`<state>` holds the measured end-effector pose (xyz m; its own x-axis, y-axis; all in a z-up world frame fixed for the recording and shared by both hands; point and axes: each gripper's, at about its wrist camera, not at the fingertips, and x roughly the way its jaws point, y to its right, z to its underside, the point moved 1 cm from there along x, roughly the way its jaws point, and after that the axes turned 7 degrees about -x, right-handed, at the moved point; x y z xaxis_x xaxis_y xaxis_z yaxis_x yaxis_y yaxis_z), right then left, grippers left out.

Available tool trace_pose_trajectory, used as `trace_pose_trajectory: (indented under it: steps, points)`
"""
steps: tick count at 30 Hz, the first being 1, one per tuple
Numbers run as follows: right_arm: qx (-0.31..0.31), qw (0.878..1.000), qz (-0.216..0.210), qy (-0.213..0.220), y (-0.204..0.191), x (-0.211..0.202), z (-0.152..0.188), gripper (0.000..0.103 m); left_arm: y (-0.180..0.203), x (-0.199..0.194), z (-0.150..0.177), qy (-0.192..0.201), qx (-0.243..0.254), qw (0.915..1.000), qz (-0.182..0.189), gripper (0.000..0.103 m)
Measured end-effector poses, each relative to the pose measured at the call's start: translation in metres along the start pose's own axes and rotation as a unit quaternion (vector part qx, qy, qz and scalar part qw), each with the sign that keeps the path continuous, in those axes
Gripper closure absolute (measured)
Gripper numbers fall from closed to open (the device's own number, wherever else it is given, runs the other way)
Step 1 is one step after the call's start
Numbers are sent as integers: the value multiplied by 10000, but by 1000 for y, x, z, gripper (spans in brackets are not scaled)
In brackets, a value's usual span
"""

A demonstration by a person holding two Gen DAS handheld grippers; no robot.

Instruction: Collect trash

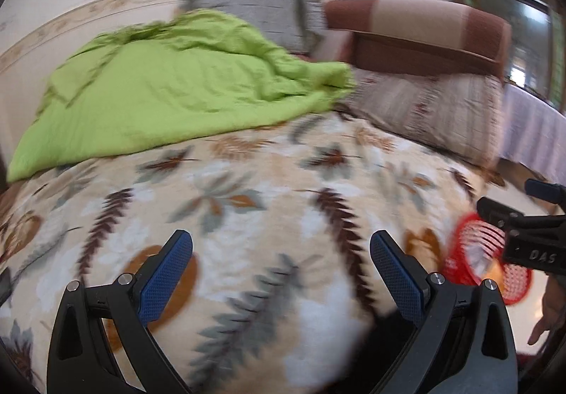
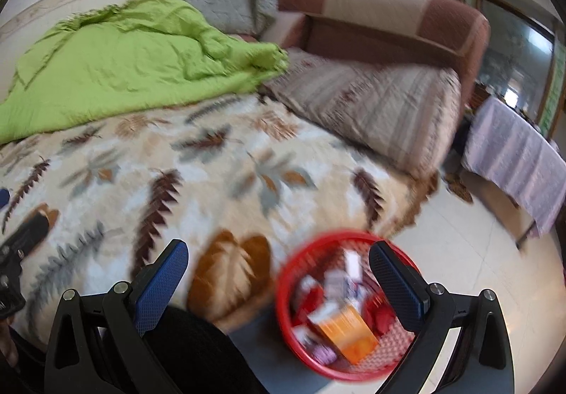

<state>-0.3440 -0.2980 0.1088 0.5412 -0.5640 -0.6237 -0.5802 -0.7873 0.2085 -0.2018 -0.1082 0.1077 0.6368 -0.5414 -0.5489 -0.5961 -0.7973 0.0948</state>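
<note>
— Bedroom floor tiles frame a red basket [image 2: 348, 305] standing just beside the bed [image 2: 219, 174], already holding an orange box [image 2: 348, 326] and other wrappers. Why is it there?

— Likely so trash can be dropped straight off the mattress edge; it sits low, within reach of both tools.

— And the grippers?

— The right gripper [image 2: 279, 273] hangs above the basket, jaws spread wide and holding nothing. The left gripper [image 1: 281, 263] hovers over the leaf-patterned blanket [image 1: 247, 189], equally wide and empty.

— Anything left to pick up?

— None shows on the blanket, though the frames are blurred. A green quilt [image 1: 169, 86] lies bunched toward the pillows [image 1: 254, 12], and could hide scraps.
</note>
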Motion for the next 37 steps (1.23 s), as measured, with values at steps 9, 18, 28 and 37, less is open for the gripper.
trace_pose_trajectory:
  steps: [9,18,28,37]
  points:
    - [-639,9914,-1126,-209,-108,64,-69,0,-144,54,4,-655,-1577,9651,-1985,3]
    - [-1120,9765,-1660,-799,-254,173,-85,0,-207,108,30,-1569,-2149,9363,-2294,3]
    - [-876,9715,-1952,-1021,-269,212,-77,0,-210,133,25,-1570,-1875,9341,-2602,0]
    - [-879,9720,-1949,-974,-270,212,-76,0,-213,137,23,-1546,-1806,9383,-2512,0]
